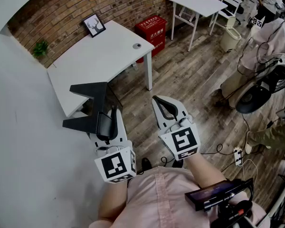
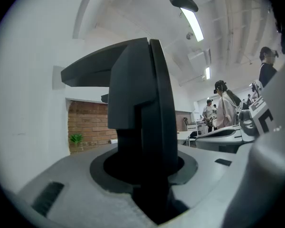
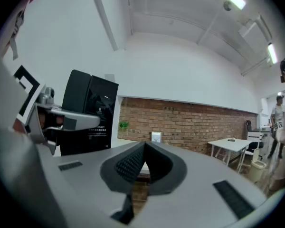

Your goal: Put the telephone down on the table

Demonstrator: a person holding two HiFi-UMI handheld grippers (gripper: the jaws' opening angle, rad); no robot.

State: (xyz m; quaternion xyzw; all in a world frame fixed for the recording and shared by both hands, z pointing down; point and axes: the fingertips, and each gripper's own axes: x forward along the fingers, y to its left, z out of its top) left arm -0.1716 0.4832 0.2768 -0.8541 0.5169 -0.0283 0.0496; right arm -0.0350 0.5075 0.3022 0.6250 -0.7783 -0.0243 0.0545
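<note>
**Telephone held in the left gripper, not yet on the counter**

The black telephone (image 1: pixel 91 103) was up in the air, gripped by my left gripper (image 1: pixel 109 120) at the near end of the white counter (image 1: pixel 99 56). It had not been set down.

To do this step well, I judged that I should carry the telephone forward over a bare stretch of the top. That stretch should be clear of the small round object (image 1: pixel 137 45) and the picture frame (image 1: pixel 94 24) on the far side. I would then lower it slowly until its base sat flat, and only then let the fingers part. Its wide body sat off to one side of the grip, so I expected it might twist or tip if released early.

In the left gripper view the telephone stood upright between the two grey fingers (image 2: pixel 61 189), which were closed on its lower part, one on each side. Its angular upper body rose above them. In the head view the dark body jutted out to the left of the fingers and overlapped the counter's near corner. I could not tell whether it hung over the top or just short of it.

My right gripper (image 1: pixel 157 101) was beside the left one, apart from the telephone, its fingers pressed together on nothing.
</note>
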